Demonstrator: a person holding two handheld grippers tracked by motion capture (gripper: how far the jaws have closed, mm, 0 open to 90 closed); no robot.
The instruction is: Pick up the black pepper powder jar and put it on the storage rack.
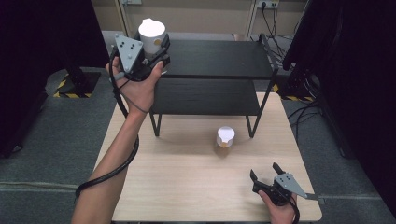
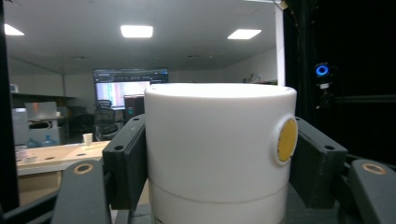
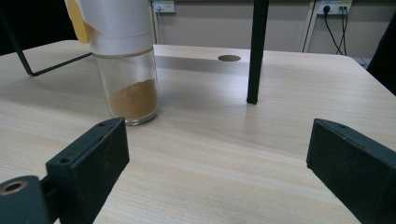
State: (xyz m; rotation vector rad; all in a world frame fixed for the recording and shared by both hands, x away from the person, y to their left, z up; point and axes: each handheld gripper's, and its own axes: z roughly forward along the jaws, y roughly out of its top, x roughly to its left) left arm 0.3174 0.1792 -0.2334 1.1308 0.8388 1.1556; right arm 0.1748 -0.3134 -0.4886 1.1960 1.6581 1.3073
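Left gripper (image 1: 156, 52) clamps a white-lidded jar (image 1: 152, 35); right gripper (image 1: 265, 173) gapes near brown-powder jar (image 1: 225, 137).

The right gripper (image 1: 266, 173) has open table (image 1: 187, 186) at 12 o'clock. A spice jar (image 1: 225, 137) stands at 11 o'clock, near the black rack (image 1: 215, 58); its right front leg (image 1: 250, 126) stands at 12 o'clock. Both block forward passage. Clearance remains between them.

Both forearms are showing bare, sleeveless; each black gripper (image 1: 159, 53) (image 1: 265, 173) is wearing a grey three-cornered plate dotted with holes, a thick black cable (image 1: 109, 172) trailing along the left arm
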